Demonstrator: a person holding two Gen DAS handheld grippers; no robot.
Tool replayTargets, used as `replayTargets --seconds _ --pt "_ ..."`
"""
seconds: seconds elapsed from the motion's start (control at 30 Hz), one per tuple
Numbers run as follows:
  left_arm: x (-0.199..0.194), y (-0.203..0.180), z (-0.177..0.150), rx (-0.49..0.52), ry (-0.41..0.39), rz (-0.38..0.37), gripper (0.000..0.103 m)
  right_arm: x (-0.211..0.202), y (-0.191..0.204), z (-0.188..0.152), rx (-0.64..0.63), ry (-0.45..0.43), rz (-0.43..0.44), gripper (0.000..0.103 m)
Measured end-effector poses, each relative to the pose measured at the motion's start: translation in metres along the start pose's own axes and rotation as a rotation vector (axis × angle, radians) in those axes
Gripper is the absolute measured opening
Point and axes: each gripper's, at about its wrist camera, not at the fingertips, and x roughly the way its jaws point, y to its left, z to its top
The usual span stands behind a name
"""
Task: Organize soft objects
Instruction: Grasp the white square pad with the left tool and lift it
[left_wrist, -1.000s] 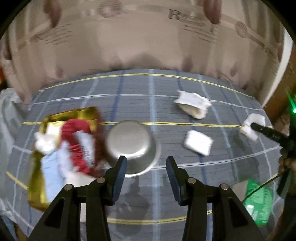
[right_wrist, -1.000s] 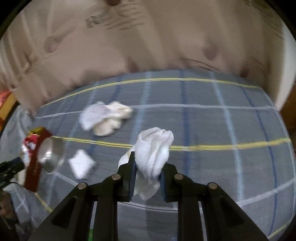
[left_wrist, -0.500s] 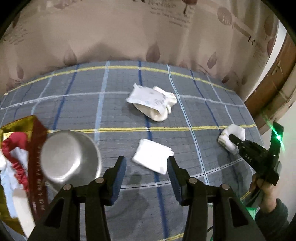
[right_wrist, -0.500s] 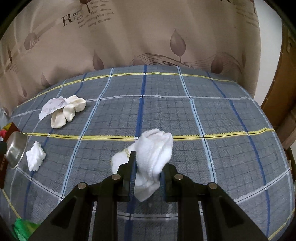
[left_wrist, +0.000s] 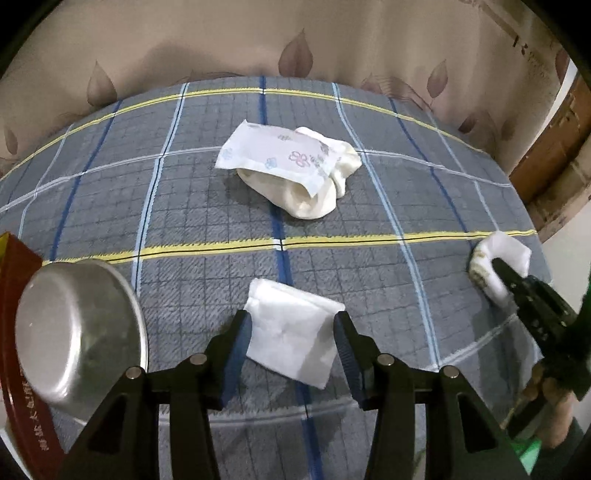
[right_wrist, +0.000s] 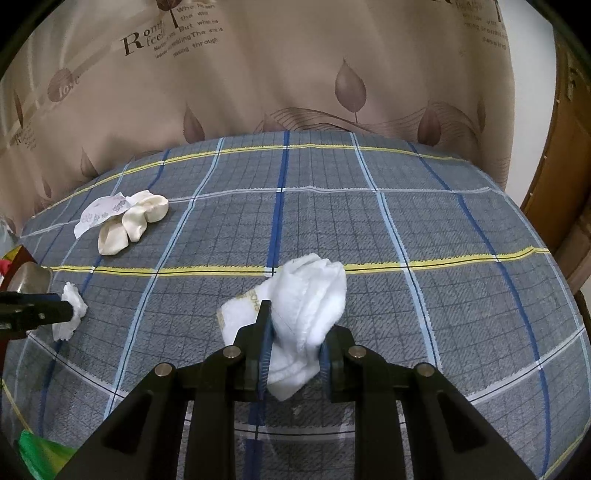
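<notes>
My left gripper (left_wrist: 292, 334) is open, its jaws standing either side of a folded white tissue (left_wrist: 291, 334) on the plaid tablecloth. My right gripper (right_wrist: 295, 339) is shut on a white sock (right_wrist: 306, 299) and holds it just above the cloth; it also shows in the left wrist view (left_wrist: 498, 262) at the far right. A cream sock (left_wrist: 314, 192) with a flat white printed packet (left_wrist: 275, 155) on top lies farther back; both show in the right wrist view (right_wrist: 129, 221) at the left.
An upturned steel bowl (left_wrist: 77, 328) sits at the left beside a red-and-gold tray (left_wrist: 22, 332). A beige leaf-print curtain (right_wrist: 295, 74) hangs behind the table. A green bag (right_wrist: 40, 456) lies low at the left edge. A wooden door frame (right_wrist: 569, 184) stands at the right.
My left gripper has swung right from the bowl and tray and come down around the white tissue. My right gripper still holds the white sock, with the view turned a little.
</notes>
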Motion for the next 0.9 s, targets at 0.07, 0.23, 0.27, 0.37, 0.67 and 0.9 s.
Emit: replayTargets --seconds 0.07,0.23,0.27,0.37,0.67,0.9 --pt "0.002 -0.001 0.001 0.009 -0.015 0.011 0.050 0.000 -0.001 0.000 0.004 0.001 0.004 0.020" --pt "0.008 0.003 0.001 0.013 -0.023 0.005 0.053 0.001 -0.002 0.000 0.013 0.005 0.011 0.021" --pt "0.008 0.003 0.000 0.013 -0.029 0.005 0.054 0.001 -0.002 0.000 0.014 0.006 0.012 0.021" --pt "0.007 0.000 -0.002 0.031 -0.035 0.020 0.054 0.001 -0.002 0.000 0.016 0.007 0.016 0.023" --pt "0.005 -0.008 -0.010 0.094 -0.032 0.046 0.056 0.003 -0.004 0.000 0.033 0.010 0.034 0.024" --pt "0.005 -0.008 -0.012 0.114 -0.036 0.028 0.056 0.004 -0.010 0.000 0.069 0.013 0.063 0.025"
